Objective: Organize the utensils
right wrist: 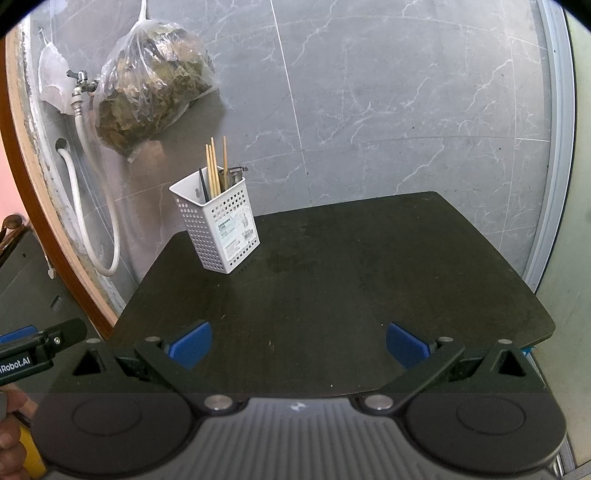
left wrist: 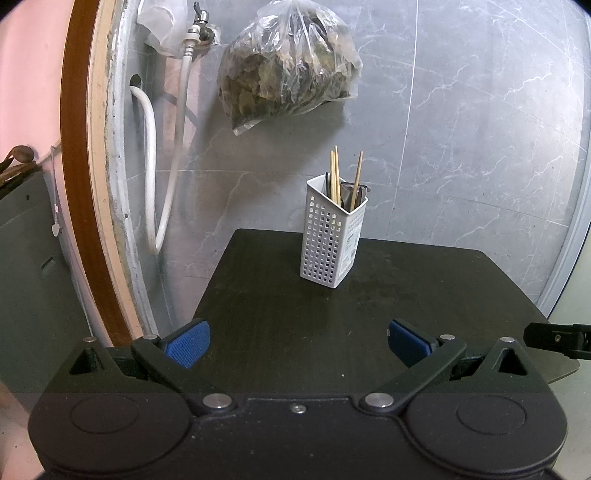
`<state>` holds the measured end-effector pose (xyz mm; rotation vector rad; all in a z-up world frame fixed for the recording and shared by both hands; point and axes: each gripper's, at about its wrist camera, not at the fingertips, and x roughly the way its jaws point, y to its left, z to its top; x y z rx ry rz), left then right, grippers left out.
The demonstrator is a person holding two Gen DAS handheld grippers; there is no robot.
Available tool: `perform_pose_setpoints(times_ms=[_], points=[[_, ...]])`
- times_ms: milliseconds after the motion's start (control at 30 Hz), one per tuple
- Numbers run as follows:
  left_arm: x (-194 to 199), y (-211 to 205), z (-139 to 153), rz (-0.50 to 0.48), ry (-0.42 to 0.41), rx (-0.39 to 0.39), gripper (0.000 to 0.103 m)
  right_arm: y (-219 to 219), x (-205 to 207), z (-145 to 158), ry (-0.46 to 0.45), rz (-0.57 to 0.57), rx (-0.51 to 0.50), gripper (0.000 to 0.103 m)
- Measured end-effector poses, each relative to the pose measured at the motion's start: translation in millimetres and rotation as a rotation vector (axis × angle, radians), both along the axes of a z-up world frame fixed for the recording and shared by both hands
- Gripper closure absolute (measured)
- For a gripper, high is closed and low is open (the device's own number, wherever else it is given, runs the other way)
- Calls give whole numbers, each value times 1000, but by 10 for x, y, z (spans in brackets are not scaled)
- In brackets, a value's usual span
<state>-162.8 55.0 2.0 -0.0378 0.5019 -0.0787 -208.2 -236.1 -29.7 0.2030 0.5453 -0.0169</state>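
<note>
Both grippers hang spread apart and hold nothing: we see the left gripper [left wrist: 298,343] low in its own view, its blue pads [left wrist: 188,344] wide of each other, and the right gripper [right wrist: 298,345] the same in its view, over the near edge of the counter [right wrist: 332,295]. At the lower left edge of the right wrist view we catch the tip of the left gripper, and a bit of the person's hand [right wrist: 11,424] below it.

Our counter is a dark, slightly dusty board with rounded corners, set against a grey marbled tile wall [right wrist: 406,110]. On its far part, left of centre in the right view and just right of centre in the left view, stands a white perforated holder [left wrist: 330,236], upright, with wooden chopsticks [left wrist: 335,173] and some dark utensils standing in it; we cannot tell what the dark ones are.

At the upper left of both views a clear bag of dried leaves [left wrist: 291,62] hangs on the wall beside a tap [left wrist: 201,26] with a white hose [left wrist: 162,177] looping down. A brown wooden frame [left wrist: 85,166] runs down the left edge.
</note>
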Motion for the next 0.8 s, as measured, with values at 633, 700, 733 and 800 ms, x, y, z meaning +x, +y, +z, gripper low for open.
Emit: perform_pose_setpoints(times_ms=[633,700,733,800], points=[[152,43,-63,15,48,-18,1,83,96,-40,37,-12,-10,0],[174,53,-68,15,53,-20,1,88,113,-35,40,-13,-12,0],[178,56,-69,13,52,-20,1,91,111,-36,41,-14,-12,0],[187,61,-68,7,49,-18,1,101,111,-36,42,-18,-14,0]])
